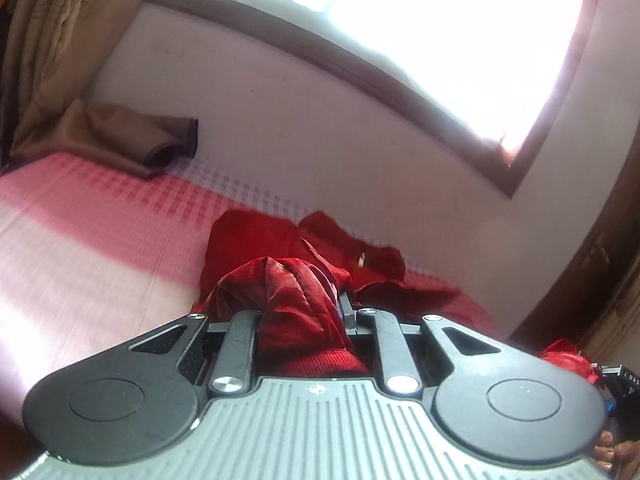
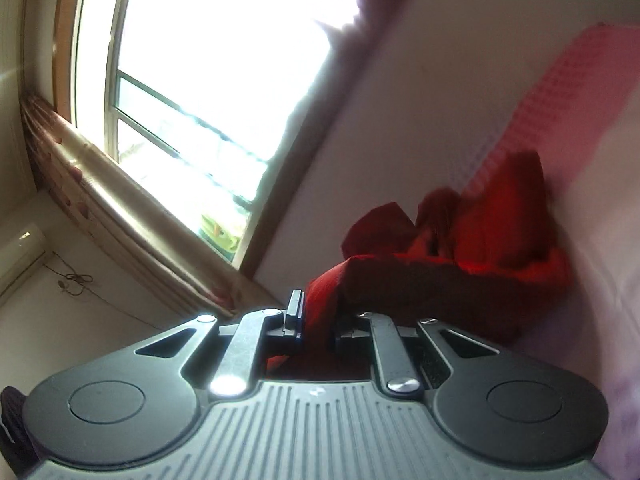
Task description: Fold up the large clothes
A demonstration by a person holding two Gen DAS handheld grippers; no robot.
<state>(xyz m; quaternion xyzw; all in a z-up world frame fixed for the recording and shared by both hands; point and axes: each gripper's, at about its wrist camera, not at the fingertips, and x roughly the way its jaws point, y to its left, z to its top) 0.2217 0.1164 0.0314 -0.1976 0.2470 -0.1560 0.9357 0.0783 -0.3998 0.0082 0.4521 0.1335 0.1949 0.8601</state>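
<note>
A dark red velvet garment (image 1: 280,248) lies partly on a pink checked bedsheet (image 1: 100,232) and is lifted at two places. My left gripper (image 1: 302,300) is shut on a bunched fold of it, which bulges up over the fingers and hides most of them. In the right wrist view the same red garment (image 2: 500,232) hangs in a slack band toward the bed, and my right gripper (image 2: 318,316) is shut on its edge. The far end of the right gripper, with more red cloth, shows at the left wrist view's lower right (image 1: 568,360).
A pale wall (image 1: 320,128) backs the bed, with a bright window (image 1: 420,20) in a dark frame above. A brown curtain (image 1: 52,60) hangs at left, its end heaped on the bed. A wall air conditioner (image 2: 20,256) and window (image 2: 208,80) show in the right wrist view.
</note>
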